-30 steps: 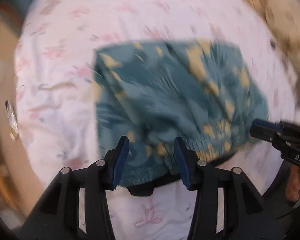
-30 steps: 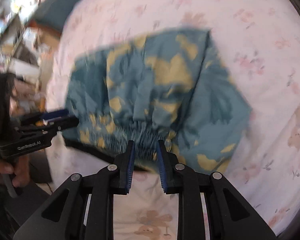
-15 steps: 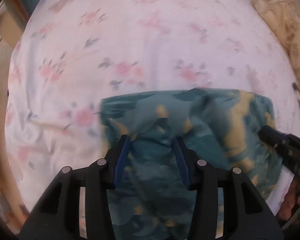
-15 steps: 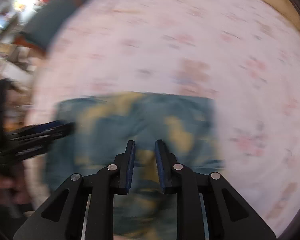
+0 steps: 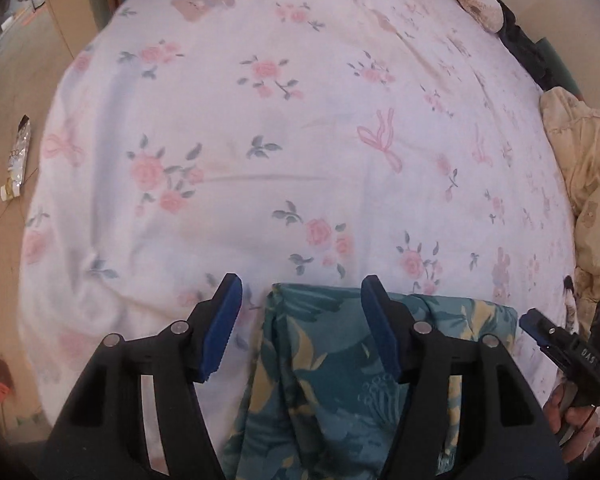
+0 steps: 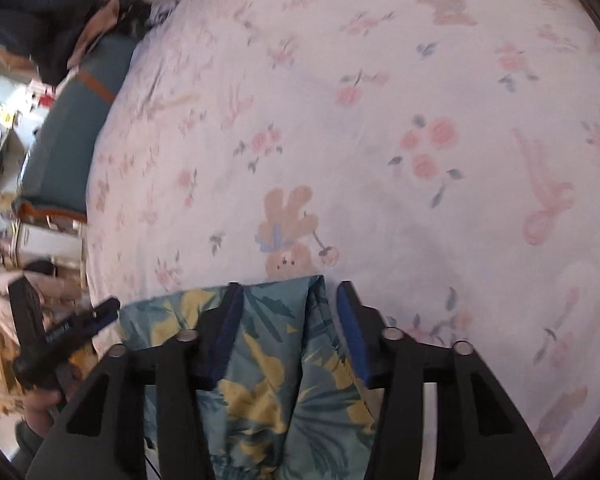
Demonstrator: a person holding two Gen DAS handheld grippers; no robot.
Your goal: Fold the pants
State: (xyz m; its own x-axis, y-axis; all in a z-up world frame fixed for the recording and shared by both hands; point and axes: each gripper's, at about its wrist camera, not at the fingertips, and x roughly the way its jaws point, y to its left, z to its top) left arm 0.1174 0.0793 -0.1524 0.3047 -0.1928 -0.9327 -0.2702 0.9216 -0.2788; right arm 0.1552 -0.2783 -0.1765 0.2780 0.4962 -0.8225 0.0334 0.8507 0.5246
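Note:
The teal pants with yellow print [image 5: 340, 380] lie folded on the flowered bed sheet [image 5: 280, 140], at the near edge. My left gripper [image 5: 302, 300] is open, its jaws wide over the pants' far left corner, holding nothing. My right gripper [image 6: 290, 304] is open over the pants [image 6: 276, 376], near their far right corner, with fabric showing between the jaws. The right gripper also shows at the right edge of the left wrist view [image 5: 540, 330]. The left gripper shows at the lower left of the right wrist view [image 6: 104, 312].
A crumpled beige blanket [image 5: 580, 152] lies along the bed's right side. A small wrapper [image 5: 18, 160] lies on the floor to the left. A teal cushion [image 6: 72, 140] and cluttered shelves [image 6: 4, 120] stand past the bed's left edge.
Both grippers carried the waistband end over the pants and let go. The right jaws went from shut on the waistband to open. The pants now sit lower in both views.

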